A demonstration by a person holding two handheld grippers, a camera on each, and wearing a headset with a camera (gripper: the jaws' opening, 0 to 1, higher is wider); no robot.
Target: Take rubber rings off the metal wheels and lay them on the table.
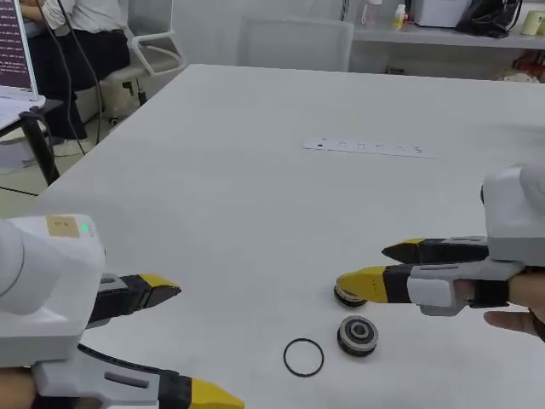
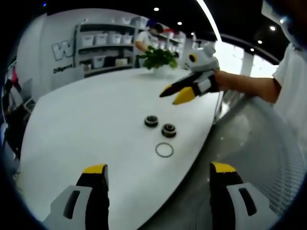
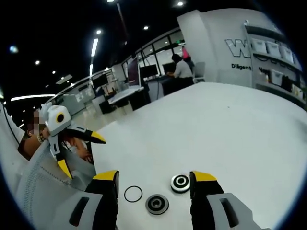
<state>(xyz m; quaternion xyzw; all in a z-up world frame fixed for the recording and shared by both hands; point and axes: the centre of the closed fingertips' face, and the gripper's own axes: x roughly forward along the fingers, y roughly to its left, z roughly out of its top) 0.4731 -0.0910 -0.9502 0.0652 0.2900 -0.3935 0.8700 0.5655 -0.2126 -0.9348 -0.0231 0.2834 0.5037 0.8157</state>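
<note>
Two small metal wheels lie near the table's front edge: one (image 1: 358,334) (image 2: 168,130) (image 3: 157,204) in the open, the other (image 1: 346,297) (image 2: 151,121) (image 3: 180,182) partly under my right gripper's lower jaw. A loose black rubber ring (image 1: 303,357) (image 2: 164,150) (image 3: 133,194) lies flat on the table just left of them. My right gripper (image 1: 364,267) (image 2: 171,97) (image 3: 156,176) is open and hovers close above the wheels, holding nothing. My left gripper (image 1: 194,342) (image 2: 159,168) (image 3: 85,158) is open too, off to the left and apart from the ring.
The white table (image 1: 255,187) stretches far ahead. A white power strip (image 1: 370,147) lies on it further back. At the far left are a screen (image 1: 13,43), a chair (image 1: 149,60) and a seated person (image 1: 81,25).
</note>
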